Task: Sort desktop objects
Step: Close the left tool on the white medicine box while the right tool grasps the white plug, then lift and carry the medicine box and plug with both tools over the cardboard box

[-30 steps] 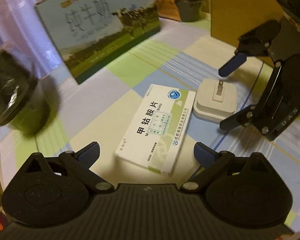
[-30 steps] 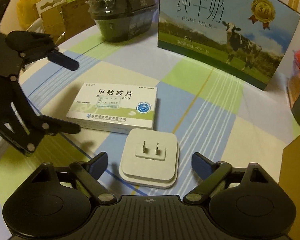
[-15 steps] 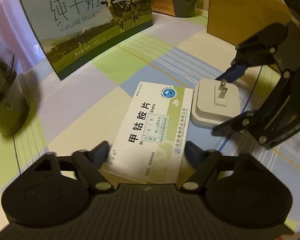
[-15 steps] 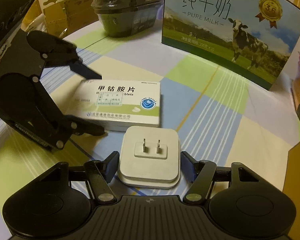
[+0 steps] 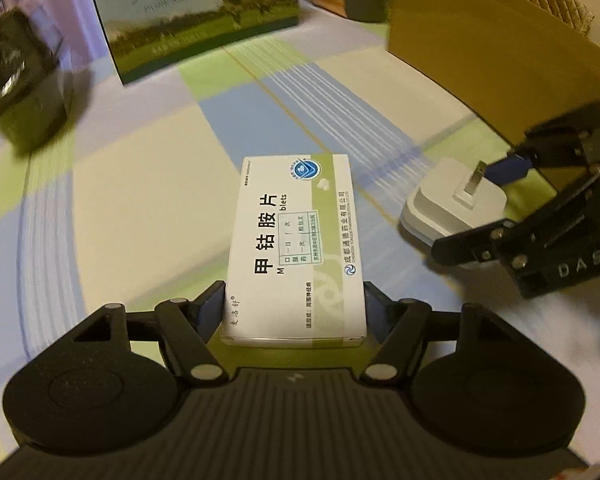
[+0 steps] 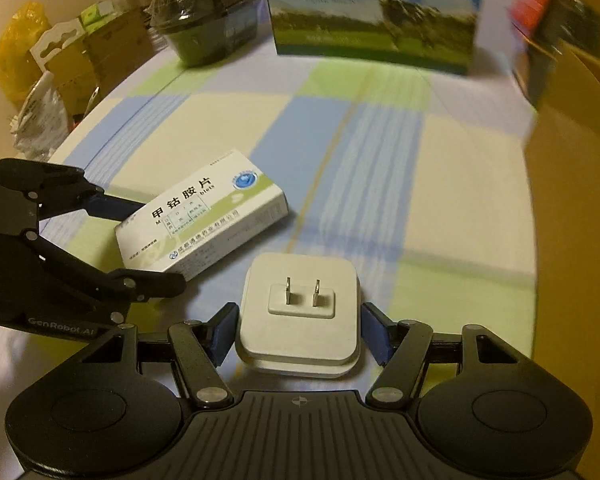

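Note:
A white and green medicine box [image 5: 296, 248] lies lengthwise between the fingers of my left gripper [image 5: 294, 308], which is shut on its near end. In the right wrist view the same medicine box [image 6: 204, 216] sits tilted in my left gripper [image 6: 140, 240], its far end off the cloth. A white plug charger [image 6: 300, 312], prongs up, is clamped by my right gripper [image 6: 300, 332]. The left wrist view shows that charger [image 5: 452, 208] at the right, held by my right gripper [image 5: 480, 208].
A milk carton box [image 6: 376, 12] stands at the back of the checked tablecloth [image 6: 380, 168]. A black wrapped bowl [image 6: 204, 12] is at the back left. A cardboard box [image 6: 572, 160] stands close on the right. Bags and clutter [image 6: 16, 52] lie beyond the table's left edge.
Both grippers moved forward around their objects and shut, the left on the medicine box, the right on the charger. The box now points along the left fingers and has turned on the cloth.

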`<state>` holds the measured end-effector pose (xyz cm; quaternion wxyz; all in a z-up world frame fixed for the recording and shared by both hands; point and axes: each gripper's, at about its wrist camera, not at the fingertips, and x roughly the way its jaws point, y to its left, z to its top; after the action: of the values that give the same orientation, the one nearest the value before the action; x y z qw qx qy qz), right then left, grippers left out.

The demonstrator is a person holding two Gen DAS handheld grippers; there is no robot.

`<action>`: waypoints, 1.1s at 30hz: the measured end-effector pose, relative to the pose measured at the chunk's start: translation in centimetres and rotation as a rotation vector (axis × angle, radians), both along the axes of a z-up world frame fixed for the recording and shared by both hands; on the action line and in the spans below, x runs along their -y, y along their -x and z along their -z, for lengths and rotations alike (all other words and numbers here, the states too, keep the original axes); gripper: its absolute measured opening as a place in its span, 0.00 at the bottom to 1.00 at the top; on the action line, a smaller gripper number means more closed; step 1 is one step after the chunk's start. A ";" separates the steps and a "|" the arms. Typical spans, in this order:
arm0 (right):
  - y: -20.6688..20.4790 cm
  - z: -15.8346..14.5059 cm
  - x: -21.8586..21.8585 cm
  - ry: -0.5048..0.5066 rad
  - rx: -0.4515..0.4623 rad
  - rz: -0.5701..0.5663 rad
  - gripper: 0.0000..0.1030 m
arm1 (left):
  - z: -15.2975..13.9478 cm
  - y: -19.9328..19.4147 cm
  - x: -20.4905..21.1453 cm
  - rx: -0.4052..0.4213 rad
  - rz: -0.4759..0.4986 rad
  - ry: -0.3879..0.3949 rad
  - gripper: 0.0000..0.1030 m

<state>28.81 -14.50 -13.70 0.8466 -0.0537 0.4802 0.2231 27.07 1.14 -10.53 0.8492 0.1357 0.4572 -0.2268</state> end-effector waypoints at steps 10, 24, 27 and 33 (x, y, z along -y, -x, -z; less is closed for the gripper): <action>9.6 -0.1 3.5 0.039 0.004 0.006 0.61 | -0.5 8.2 2.5 -0.103 0.001 -0.017 0.65; 13.6 1.1 5.0 -0.065 0.186 0.085 0.85 | 0.3 8.2 1.6 -0.056 -0.082 0.026 0.80; 13.4 1.2 4.9 -0.062 0.215 0.088 0.85 | 0.6 7.9 1.7 -0.056 -0.069 0.047 0.80; 13.3 1.5 4.9 -0.051 0.255 0.079 0.84 | 1.1 7.9 2.4 -0.030 -0.035 0.040 0.79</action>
<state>15.55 -19.40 -15.16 0.9100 -0.0412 0.3646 0.1930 19.19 -1.27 -11.58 0.8487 0.1070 0.4675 -0.2229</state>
